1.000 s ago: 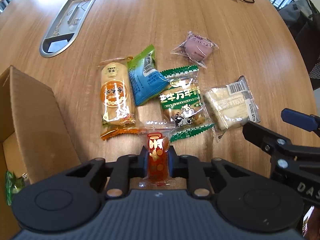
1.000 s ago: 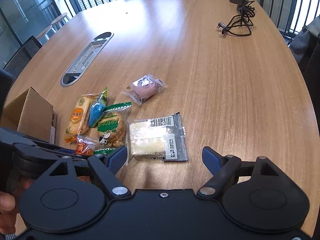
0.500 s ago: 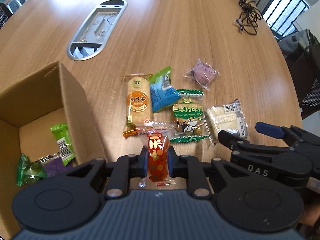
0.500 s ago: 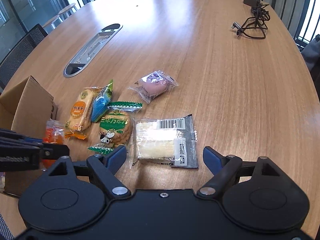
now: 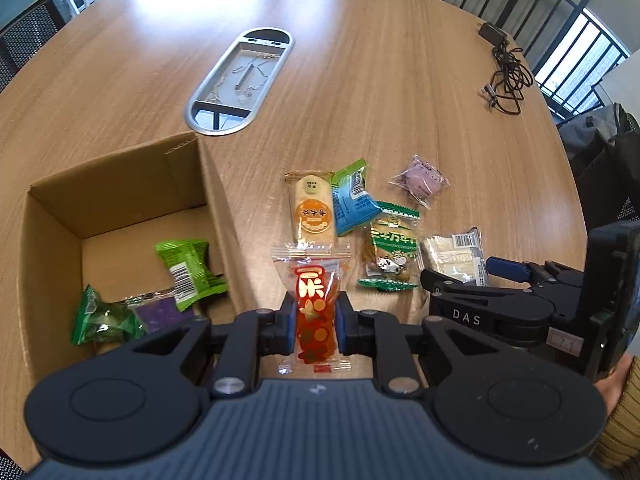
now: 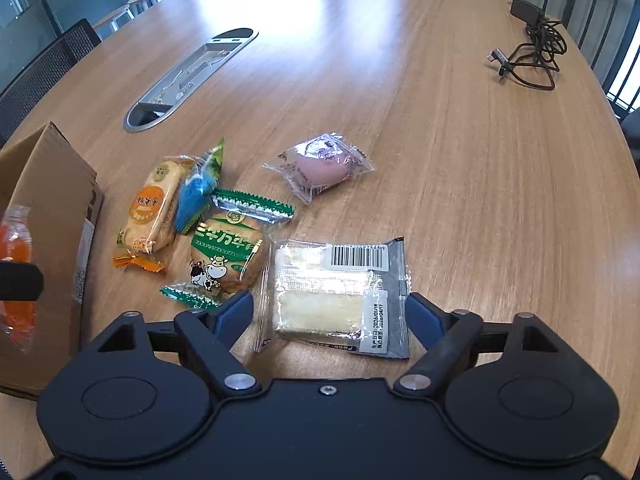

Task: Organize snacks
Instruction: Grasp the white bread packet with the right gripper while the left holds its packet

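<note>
My left gripper [image 5: 316, 316] is shut on a clear packet of red-orange sweets [image 5: 314, 296], held above the table beside the open cardboard box [image 5: 120, 184]. The box holds two green packets [image 5: 188, 268] and a purple one. On the table lie an orange rice cracker [image 6: 152, 204], a blue-green packet [image 6: 196, 190], a green cow biscuit [image 6: 226, 248], a pink mochi [image 6: 320, 166] and a white cake packet [image 6: 332, 300]. My right gripper [image 6: 330, 314] straddles the cake packet low over the table. Its jaws are closing, and the pads sit at the wrapper's edges without pressing.
A silver cable hatch [image 5: 240, 80] is set into the round wooden table [image 6: 440, 160] behind the box. A black charger with coiled cable [image 6: 532, 56] lies far right. Chairs and a railing ring the table. A hand in a yellow sleeve [image 5: 620, 400] holds the right gripper.
The left gripper has risen with the red packet and shifted toward the box, whose inside now shows. The right gripper has sunk over the white cake packet and its jaws have narrowed.
</note>
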Tool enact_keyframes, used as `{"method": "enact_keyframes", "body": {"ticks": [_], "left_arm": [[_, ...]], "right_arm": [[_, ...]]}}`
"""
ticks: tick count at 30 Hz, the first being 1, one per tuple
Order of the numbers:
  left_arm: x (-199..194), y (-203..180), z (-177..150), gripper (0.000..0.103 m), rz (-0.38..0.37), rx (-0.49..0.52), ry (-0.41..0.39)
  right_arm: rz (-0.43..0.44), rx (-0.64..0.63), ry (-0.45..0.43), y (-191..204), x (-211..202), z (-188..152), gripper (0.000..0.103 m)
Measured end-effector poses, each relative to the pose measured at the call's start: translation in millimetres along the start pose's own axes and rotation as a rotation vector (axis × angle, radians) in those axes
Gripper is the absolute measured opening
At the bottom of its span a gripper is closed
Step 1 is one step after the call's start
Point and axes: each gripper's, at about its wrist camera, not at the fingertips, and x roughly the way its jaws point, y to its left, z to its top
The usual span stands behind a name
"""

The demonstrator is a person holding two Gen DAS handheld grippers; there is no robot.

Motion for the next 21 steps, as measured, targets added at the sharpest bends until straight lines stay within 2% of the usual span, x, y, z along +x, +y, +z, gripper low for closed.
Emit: {"method": "enact_keyframes", "body": {"ticks": [10, 16, 21], "left_arm": [[-13.6, 5.9, -6.6, 0.018, -0.004, -0.025, -0.03], [-18.5, 2.6, -10.4, 0.018, -0.018, -0.03, -0.044], [-23.6, -1.5, -15.8, 0.018, -0.029, -0.032, -0.053]], "right_arm": [[-0.029, -0.066, 0.011, 2.3, -5.9, -8.9, 0.053], [-0.006, -0.049, 0.013, 0.4, -22.7, -20.7, 0.048], [0.012, -0.014, -0.007, -1.8, -42.5, -31.6, 0.047]]}}
